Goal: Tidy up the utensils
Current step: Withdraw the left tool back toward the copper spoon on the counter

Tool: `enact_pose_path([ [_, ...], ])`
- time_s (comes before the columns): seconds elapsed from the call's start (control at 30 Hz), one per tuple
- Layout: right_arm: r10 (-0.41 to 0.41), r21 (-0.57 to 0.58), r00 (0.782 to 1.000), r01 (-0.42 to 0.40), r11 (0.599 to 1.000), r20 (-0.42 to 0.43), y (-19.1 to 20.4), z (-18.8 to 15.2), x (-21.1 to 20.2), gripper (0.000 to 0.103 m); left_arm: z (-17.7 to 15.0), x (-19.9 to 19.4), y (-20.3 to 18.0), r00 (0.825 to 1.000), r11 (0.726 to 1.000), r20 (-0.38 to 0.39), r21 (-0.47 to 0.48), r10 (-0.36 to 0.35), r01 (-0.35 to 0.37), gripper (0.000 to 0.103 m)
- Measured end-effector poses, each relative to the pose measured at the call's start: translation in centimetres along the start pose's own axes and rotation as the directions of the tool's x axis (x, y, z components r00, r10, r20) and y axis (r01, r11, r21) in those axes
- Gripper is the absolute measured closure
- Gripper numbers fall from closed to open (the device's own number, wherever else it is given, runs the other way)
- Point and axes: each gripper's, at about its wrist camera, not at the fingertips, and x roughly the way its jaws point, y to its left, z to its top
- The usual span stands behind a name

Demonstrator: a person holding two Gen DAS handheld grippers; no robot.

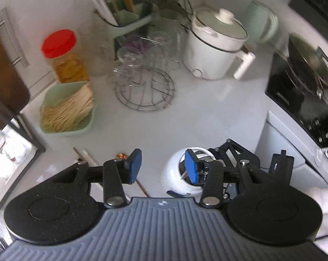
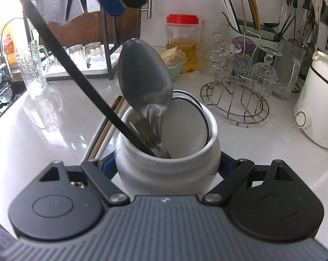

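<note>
A white ceramic jar (image 2: 140, 169) stands on the white counter, and my right gripper (image 2: 167, 167) is shut on its body from both sides. A metal spoon (image 2: 144, 78) stands bowl-up inside it. A long black handle (image 2: 77, 71) leans out of the jar to the upper left. My left gripper (image 1: 162, 166) hangs above and just left of the jar (image 1: 177, 174), open, with nothing between its blue pads (image 1: 134, 165). Several chopsticks (image 2: 107, 121) lie on the counter to the left of the jar.
Behind the jar stand a wire rack of upturned glasses (image 2: 235, 100), a red-lidded jar (image 1: 61, 52), a green tub of thin sticks (image 1: 66, 108), a green utensil caddy (image 1: 129, 15) and a white electric pot (image 1: 213, 47). A stove with a pan (image 1: 307, 65) is at right, a dish rack (image 2: 77, 52) at left.
</note>
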Motion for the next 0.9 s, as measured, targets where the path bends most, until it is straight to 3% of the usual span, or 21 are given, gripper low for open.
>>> enact_pose_path([
  [0.33,-0.02,0.02,1.0,0.02,1.0,0.013,0.3,-0.1,0.0,0.012,-4.5,-1.1,2.3,0.993,0.988,0.094,-0.142,0.075,-0.062,0.054],
  [0.67,-0.044,0.052,0.999,0.043,0.998,0.015,0.5,0.0,0.1,0.012,-8.8,-1.1,3.9,0.973,0.952,0.146,-0.273,0.18,-0.135,0.054],
  [0.9,-0.042,0.047,0.999,0.042,0.998,0.009,0.5,0.1,0.0,0.012,-11.2,0.3,5.3,0.969,0.927,0.152,-0.352,0.195,-0.132,0.054],
])
